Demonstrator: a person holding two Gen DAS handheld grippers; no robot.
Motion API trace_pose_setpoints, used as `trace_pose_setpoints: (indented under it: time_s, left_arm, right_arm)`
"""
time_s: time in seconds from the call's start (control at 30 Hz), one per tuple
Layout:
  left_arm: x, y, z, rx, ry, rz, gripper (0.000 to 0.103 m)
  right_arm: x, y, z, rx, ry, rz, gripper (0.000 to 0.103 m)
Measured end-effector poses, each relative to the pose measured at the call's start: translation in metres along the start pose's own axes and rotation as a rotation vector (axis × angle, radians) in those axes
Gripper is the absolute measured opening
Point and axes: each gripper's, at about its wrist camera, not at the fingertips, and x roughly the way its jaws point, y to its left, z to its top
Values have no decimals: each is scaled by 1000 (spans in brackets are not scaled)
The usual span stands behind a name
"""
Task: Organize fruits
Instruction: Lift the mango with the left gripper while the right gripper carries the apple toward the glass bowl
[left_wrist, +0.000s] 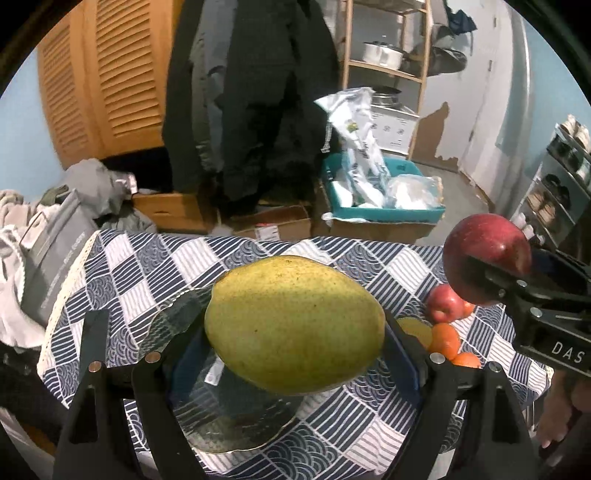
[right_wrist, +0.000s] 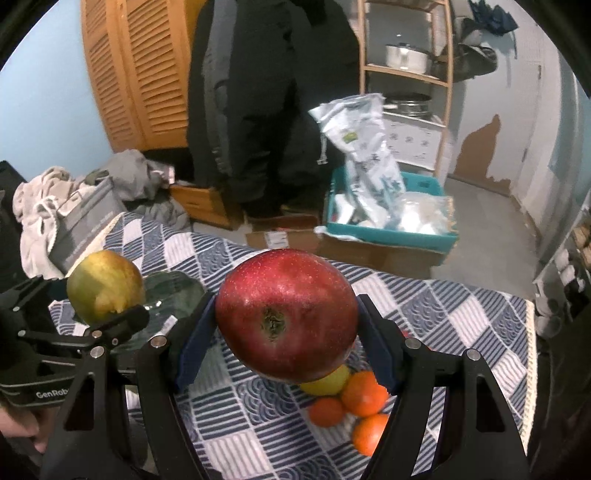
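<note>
Between the left tool's pads, a green pear is gripped above a glass plate on the checkered table. To its right, the right tool clamps a red apple. Only the right wrist view shows the lemon and three oranges just below the apple; only the left shows a second apple lying beside them.

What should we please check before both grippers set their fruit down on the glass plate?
1. Left gripper shut on the pear: ok.
2. Right gripper shut on the red apple: ok.
3. Glass plate under the pear, bare: ok.
4. Grippers apart from each other: ok.
5. Loose oranges clear of the plate: ok.
6. Pear's grip firmness: cannot tell.
</note>
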Motion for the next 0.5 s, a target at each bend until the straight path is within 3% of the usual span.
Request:
trace_pose_setpoints:
  time_s: [0.5]
  left_arm:
    - [29,69,-16,-104,71,102,87]
  right_arm:
    - [61,57,13,-42,88,102,74]
